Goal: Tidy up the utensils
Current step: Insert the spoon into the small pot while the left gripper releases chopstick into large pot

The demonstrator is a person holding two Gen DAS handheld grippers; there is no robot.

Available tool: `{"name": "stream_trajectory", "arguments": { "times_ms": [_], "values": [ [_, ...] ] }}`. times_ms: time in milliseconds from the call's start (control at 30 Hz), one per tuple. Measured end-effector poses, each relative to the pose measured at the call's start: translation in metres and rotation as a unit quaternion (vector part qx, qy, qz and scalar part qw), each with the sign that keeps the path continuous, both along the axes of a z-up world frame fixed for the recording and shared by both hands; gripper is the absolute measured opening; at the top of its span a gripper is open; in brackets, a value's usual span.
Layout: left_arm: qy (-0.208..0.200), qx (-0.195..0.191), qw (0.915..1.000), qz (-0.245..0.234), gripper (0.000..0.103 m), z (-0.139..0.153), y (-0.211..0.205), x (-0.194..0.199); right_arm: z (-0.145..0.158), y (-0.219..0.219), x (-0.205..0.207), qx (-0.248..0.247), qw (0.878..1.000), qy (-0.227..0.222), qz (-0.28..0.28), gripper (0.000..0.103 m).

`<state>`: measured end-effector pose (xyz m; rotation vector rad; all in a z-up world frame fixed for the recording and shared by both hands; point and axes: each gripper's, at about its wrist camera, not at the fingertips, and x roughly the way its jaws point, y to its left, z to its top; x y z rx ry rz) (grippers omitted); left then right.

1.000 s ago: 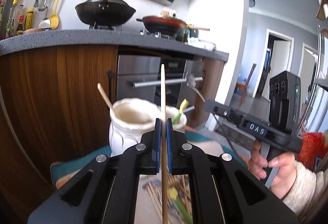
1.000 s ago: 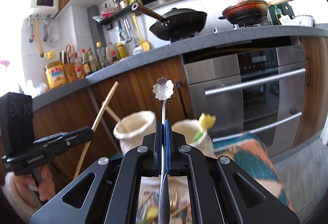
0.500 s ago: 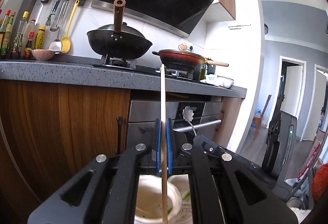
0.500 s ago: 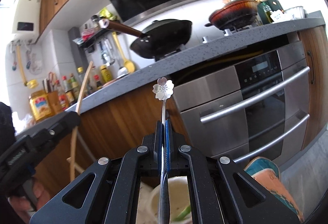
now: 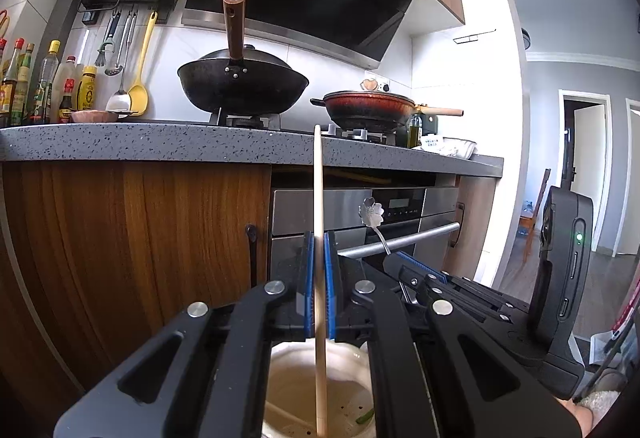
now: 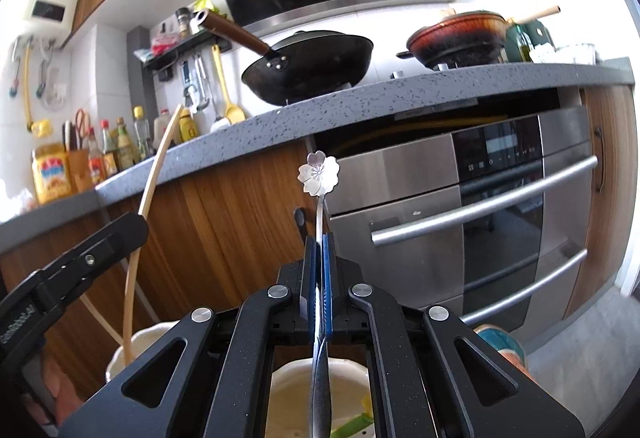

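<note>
Chopstick (image 5: 318, 197) upright in our left tool (image 5: 319, 278): through the left wrist camera, the blue pads are clenched on the wooden stick, its lower end reaching down into the mouth of a cream ceramic holder (image 5: 288, 354) directly below. To the right we see our right tool (image 5: 416, 270) level with it, a flower-ended utensil (image 5: 372, 213) rising from it. Behind stand the oven (image 5: 400, 209), the speckled tabletop (image 5: 160, 145) and a black wok (image 5: 244, 81).

Through the right wrist camera, our right tool (image 6: 319, 278) is clamped on the thin metal handle of the flower-ended utensil (image 6: 319, 173), whose other end hangs over a second cream holder (image 6: 288, 370); something green and yellow lies inside. At left, the chopstick (image 6: 148, 205) drops into the neighbouring holder (image 6: 120, 354).

We judge the step in hand to be placing: both pieces are poised over their holders. The next move seems to call for lowering each straight down, then parting the pads only once the ends are well inside, so nothing tips out or knocks a rim.
</note>
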<state>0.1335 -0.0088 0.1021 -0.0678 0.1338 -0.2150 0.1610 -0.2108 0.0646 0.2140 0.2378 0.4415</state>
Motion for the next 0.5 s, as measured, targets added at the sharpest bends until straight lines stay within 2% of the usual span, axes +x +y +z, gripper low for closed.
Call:
{"name": "stream_trajectory", "arguments": {
  "times_ms": [200,333,500],
  "values": [
    [0.004,0.005,1.0,0.007,0.005,-0.01,0.003,-0.013,-0.007,0.011,-0.007,-0.04,0.999,-0.005,0.004,0.004],
    [0.007,0.011,0.9999,0.007,0.005,-0.017,0.004,-0.025,-0.012,0.006,-0.016,-0.043,0.999,0.009,0.008,0.004],
    [0.017,0.025,0.9995,-0.003,0.005,-0.023,0.005,-0.04,-0.015,0.004,-0.038,-0.062,0.998,0.005,0.017,0.004]
  ]
}}
